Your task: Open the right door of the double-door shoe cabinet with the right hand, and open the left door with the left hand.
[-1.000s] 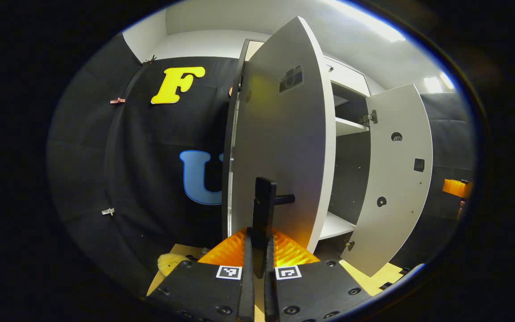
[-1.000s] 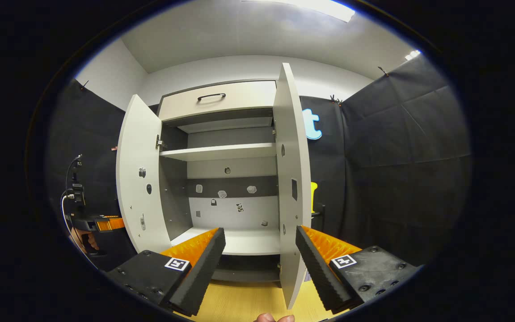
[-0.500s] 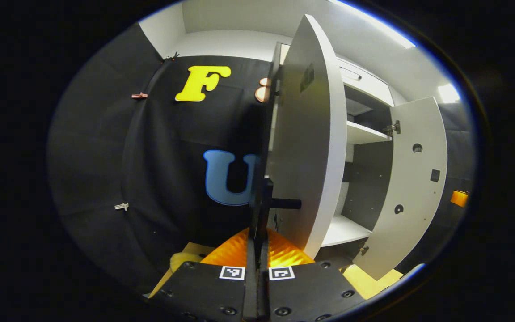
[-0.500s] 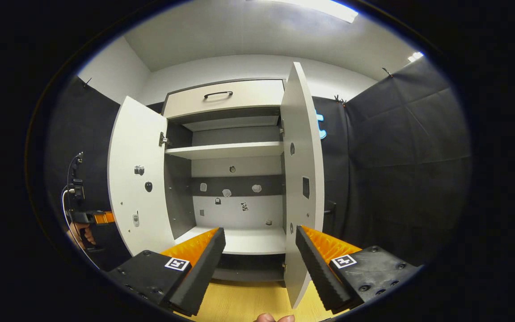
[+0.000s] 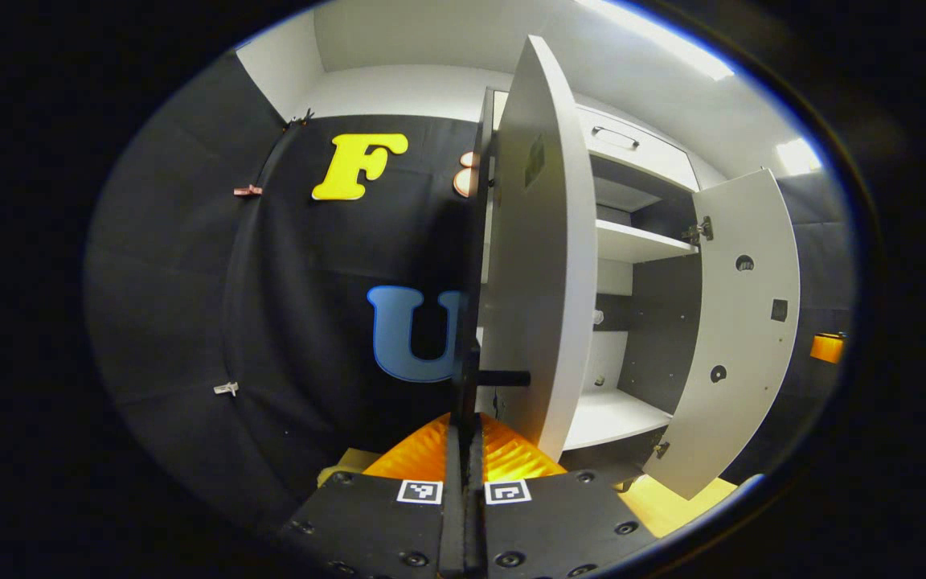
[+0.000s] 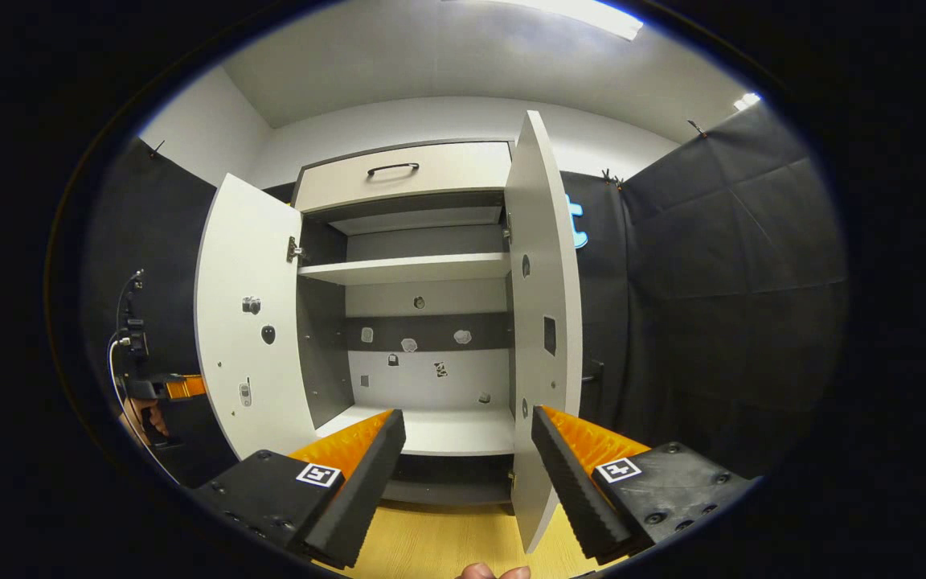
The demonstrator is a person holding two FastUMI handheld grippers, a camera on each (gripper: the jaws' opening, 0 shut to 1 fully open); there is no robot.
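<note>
Left gripper (image 5: pixel 464 450) has its two fingers clamped tight on the black handle (image 5: pixel 469 386) of the left door (image 5: pixel 539 265), seen nearly edge-on, so the door's outer face is pretty much hidden. Right gripper (image 6: pixel 467 474) hangs with its fingers spread wide and holding nothing, facing the shoe cabinet (image 6: pixel 415 322). Both doors stand swung out, right door (image 6: pixel 543 322) included, two shelves show inside, and the small stickers on the back panel are too tiny to make out.

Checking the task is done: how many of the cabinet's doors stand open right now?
2. The left door is swung out at the cabinet's left side; the right door stands out at the right, seen nearly edge-on. Above them is a drawer, which is shut.
</note>
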